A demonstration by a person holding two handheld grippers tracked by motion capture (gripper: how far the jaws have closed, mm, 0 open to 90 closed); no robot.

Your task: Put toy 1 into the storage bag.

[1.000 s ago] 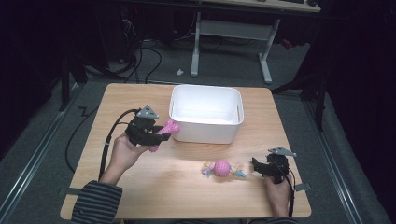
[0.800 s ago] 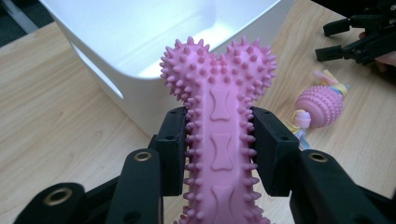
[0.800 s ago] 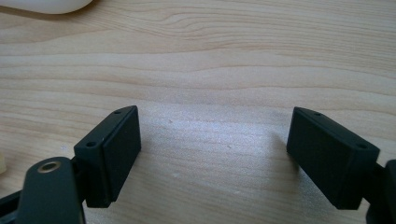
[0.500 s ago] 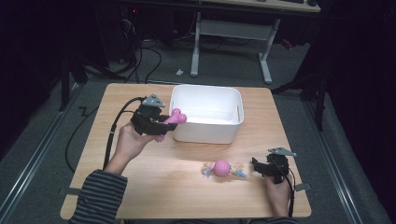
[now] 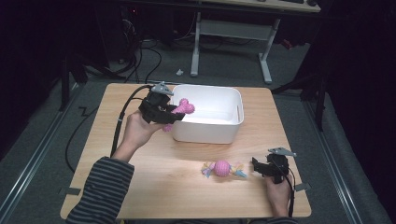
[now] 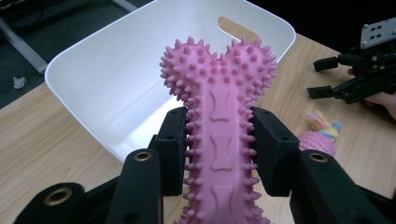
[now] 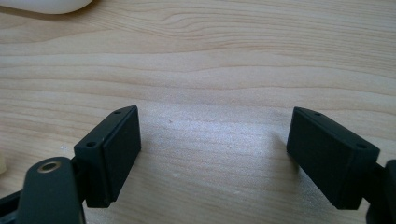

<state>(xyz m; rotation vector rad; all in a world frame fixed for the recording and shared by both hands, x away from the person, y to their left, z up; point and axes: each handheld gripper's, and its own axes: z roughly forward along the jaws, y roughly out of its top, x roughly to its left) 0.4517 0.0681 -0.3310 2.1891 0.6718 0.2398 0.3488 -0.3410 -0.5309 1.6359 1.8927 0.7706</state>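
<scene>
A pink spiky rubber bone (image 6: 218, 121) is clamped between the jaws of my left gripper (image 6: 218, 154), pads pressing on its shaft. In the high view that left gripper (image 5: 169, 112) holds the bone (image 5: 183, 108) over the left rim of the white bin (image 5: 233, 126), its knobbed end pointing into the bin. A pink spiky ball with rope tails (image 5: 222, 168) lies on the wooden table (image 5: 159, 186) in front of the bin. Just right of the ball, my right gripper (image 5: 256, 164) rests low over the table, open, with bare wood between its jaws (image 7: 212, 154).
The white bin (image 6: 112, 88) looks empty inside. In the left gripper view the ball toy (image 6: 317, 135) and the right gripper (image 6: 327, 77) lie beyond the bone. Cables and desk legs stand on the dark floor behind the table.
My left gripper has risen and moved right with the bone, from beside the bin's left wall to over its rim. The right gripper and the ball have stayed put.
</scene>
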